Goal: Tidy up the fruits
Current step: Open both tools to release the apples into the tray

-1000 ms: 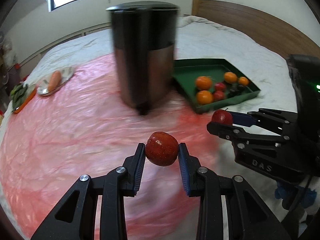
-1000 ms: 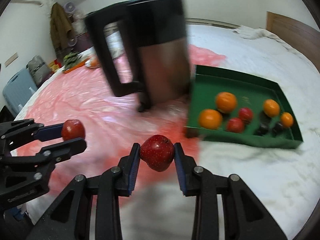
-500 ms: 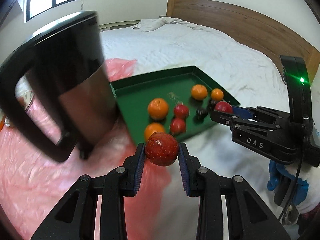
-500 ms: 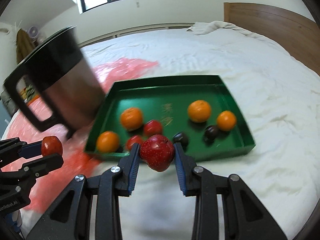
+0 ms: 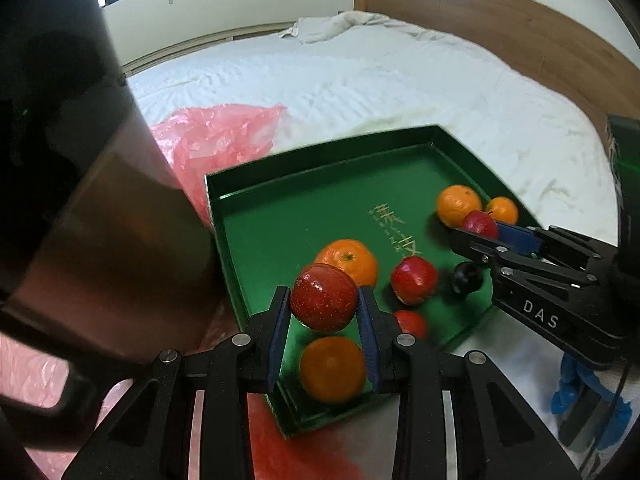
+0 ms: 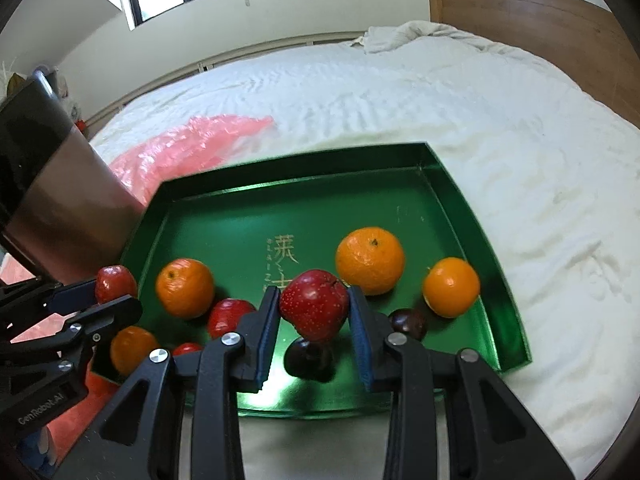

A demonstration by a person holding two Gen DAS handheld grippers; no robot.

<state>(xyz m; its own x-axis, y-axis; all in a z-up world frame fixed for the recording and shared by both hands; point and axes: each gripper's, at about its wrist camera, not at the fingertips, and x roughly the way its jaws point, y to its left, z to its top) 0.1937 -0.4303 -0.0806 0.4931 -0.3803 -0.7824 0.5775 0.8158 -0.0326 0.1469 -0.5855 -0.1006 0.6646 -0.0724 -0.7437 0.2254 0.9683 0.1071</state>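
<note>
Since half a sec ago both my grippers have swung in over the green tray point(image 6: 460, 184), and the big dark mug point(image 5: 92, 200) now fills the left of the left view. Left gripper point(image 5: 323, 312) is clamped on a red apple point(image 5: 324, 302) over the near-left corner, w/ an orange point(image 5: 333, 369) directly under it; right gripper point(image 6: 313, 314) is clamped on its own red apple point(image 6: 314, 304) over the near-middle, above a dark fruit point(image 6: 309, 358). Both apples hang straight above the tray floor, so I judge the drop is plain down, but each needs a nudge toward bare green first; right one looks nearer to open space.

L gripper point(image 5: 324, 320) clamped tight, R gripper point(image 6: 314, 320) likewise — both level, side by side
</note>
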